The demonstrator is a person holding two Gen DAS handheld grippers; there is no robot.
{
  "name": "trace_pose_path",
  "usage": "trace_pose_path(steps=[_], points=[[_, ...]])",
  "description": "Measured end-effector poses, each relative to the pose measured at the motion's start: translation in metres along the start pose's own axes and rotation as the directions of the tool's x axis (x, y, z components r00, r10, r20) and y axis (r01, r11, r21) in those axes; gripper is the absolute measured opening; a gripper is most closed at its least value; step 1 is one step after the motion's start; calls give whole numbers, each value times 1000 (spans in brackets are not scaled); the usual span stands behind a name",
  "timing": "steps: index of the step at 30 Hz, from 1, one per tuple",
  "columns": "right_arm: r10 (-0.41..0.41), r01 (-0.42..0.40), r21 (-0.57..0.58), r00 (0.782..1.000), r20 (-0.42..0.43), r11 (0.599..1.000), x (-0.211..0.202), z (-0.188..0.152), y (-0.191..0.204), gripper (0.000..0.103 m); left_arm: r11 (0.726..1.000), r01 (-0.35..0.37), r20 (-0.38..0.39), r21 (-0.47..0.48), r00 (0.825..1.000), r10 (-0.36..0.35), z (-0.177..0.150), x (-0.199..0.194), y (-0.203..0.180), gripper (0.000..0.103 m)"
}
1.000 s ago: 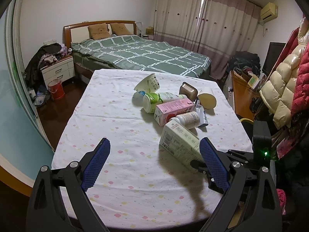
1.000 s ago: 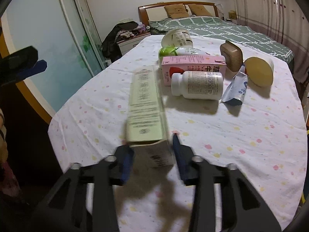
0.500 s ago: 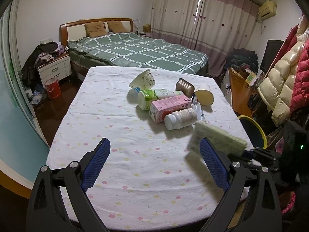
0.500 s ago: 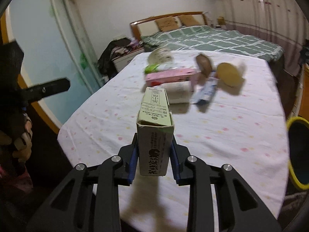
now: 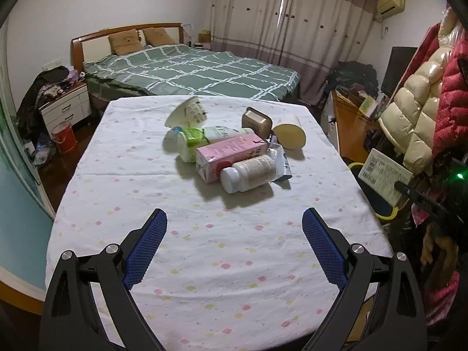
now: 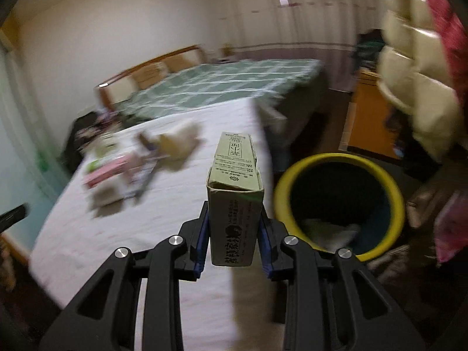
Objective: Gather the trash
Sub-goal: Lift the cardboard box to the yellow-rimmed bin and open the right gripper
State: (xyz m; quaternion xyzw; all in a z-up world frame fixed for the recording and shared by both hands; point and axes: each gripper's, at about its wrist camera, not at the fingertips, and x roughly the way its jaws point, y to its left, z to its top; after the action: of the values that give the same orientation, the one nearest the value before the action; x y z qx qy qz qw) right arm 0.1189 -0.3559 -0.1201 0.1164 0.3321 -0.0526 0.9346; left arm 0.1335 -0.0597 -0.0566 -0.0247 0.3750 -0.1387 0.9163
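Note:
My right gripper is shut on a pale green carton, held in the air at the table's right edge, just left of a yellow-rimmed bin. The carton and bin rim also show in the left wrist view, off the table's right side. My left gripper is open and empty above the near part of the table. A pile of trash lies mid-table: pink carton, white bottle, green-labelled bottle, paper cup, brown box, yellow-lidded cup.
A bed stands behind the table. A nightstand and red bucket are at the left. Hanging jackets and an orange cabinet crowd the right side by the bin. Crumpled trash lies inside the bin.
My right gripper has lifted the green carton off the table and swung it right, to beside the yellow bin. The left gripper has stayed open and pulled back slightly.

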Motion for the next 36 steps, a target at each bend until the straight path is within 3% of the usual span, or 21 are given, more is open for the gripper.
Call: trace_pose_path(steps=[7,14,23,28,36], points=[[-148,152,66,987,-66,986,59,7,-48,28,1000,7,-25,19,1000,-6,1,14,-7,92],[-213,224,96,970,-114,970,92,11,-73,30,999,17,-50,34,999,-15,6,35,-14,92],[-227,236,91,969,-102,968,88,11,-69,32,996,63,-80,66,995,-58,10,67,-21,92],[-211,220,85,971,-110,972,88,9,-62,33,994,39,-101,106,994,-28,14,92,-21,92],[-176,186,85,978,-109,979,91,12,-52,34,1000,-30,-135,5,990,30,31,131,-29,92]])
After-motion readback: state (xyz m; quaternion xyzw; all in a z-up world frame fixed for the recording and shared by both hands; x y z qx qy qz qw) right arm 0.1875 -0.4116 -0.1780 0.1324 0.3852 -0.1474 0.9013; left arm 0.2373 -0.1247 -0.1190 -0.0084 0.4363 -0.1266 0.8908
